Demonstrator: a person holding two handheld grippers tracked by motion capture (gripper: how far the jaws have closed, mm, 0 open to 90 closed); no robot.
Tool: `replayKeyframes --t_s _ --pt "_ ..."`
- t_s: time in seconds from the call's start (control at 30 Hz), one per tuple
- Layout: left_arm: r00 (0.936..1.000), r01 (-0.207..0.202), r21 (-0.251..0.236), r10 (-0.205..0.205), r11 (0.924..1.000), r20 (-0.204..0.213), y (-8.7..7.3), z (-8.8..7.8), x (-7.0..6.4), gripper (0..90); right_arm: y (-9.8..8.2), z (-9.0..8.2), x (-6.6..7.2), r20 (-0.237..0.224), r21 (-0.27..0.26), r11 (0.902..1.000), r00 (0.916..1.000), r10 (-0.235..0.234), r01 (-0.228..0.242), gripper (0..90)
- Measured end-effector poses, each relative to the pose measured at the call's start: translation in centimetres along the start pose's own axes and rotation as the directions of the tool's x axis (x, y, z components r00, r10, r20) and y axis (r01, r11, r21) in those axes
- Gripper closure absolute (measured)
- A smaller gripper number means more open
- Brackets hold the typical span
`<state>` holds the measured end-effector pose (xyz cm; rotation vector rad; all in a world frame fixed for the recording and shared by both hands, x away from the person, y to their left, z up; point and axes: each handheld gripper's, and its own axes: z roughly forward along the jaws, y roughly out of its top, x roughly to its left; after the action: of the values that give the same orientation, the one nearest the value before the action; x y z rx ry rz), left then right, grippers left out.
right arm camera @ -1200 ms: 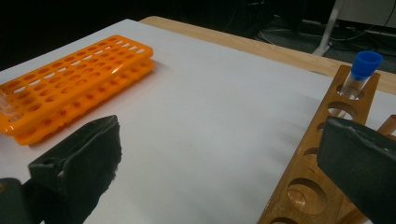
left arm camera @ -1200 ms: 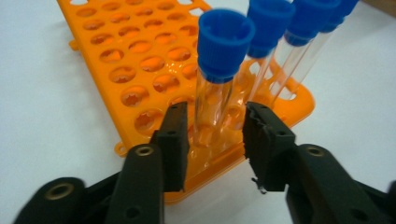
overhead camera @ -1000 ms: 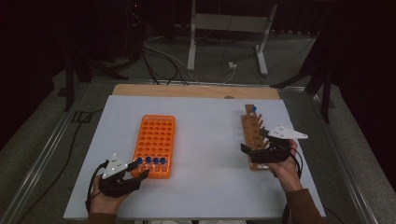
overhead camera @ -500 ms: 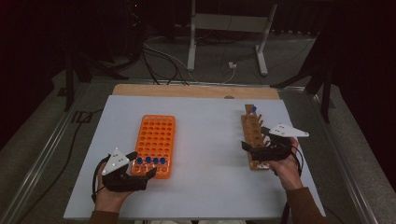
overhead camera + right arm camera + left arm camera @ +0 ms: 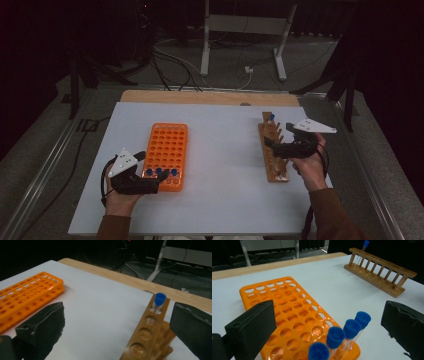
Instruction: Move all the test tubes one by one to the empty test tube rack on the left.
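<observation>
The broad white counter (image 5: 225, 150) with a bare wooden strip along its far edge carries everything. On its left half lies the flat orange plastic tube rack (image 5: 166, 152) with rows of round holes, long side running near to far. On the right half stands the long brown wooden tube rack (image 5: 273, 150), also running near to far.

The left gripper (image 5: 159, 181), a black tool held in the person's left hand, sits at the near left corner of the orange rack. Its fingers (image 5: 252, 330) have just been opening and now stand wide apart, pressing on nothing. Between and ahead of them, in the left gripper view, four clear tubes with blue caps (image 5: 335, 336) stand side by side in the nearest row of the orange rack, untouched.

The right gripper (image 5: 267, 143), held in the person's right hand, hovers at the right of the wooden rack, about its middle. Its fingers (image 5: 43, 326) are spread wide with nothing between them.

A single clear tube with a blue cap (image 5: 159, 301) stands upright in the far end hole of the wooden rack; the nearer holes show open.
</observation>
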<state>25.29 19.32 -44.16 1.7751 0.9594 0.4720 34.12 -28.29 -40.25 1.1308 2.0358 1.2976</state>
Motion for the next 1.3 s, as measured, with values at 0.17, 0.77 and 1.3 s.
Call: replayKeyframes --t_s 0.17,0.77,1.3 --pt "0.9999 0.007 -0.013 -0.007 0.9999 -0.009 -0.2 -0.1 0.3 0.7 0.9 0.6 -0.8 0.024 0.002 1.0 0.9997 -0.005 0.004 0.0" --pt "0.9991 0.03 -0.087 -0.032 0.9958 -0.026 0.8 -1.2 1.2 0.7 2.4 3.2 -3.4 0.1 -0.003 0.9993 0.9943 0.038 -0.037 0.0" --pt "0.9941 0.062 -0.11 -0.072 0.9919 -0.082 0.8 -1.3 2.1 0.7 1.4 6.3 -5.2 0.168 0.054 0.9916 0.9799 0.107 -0.117 10.9"
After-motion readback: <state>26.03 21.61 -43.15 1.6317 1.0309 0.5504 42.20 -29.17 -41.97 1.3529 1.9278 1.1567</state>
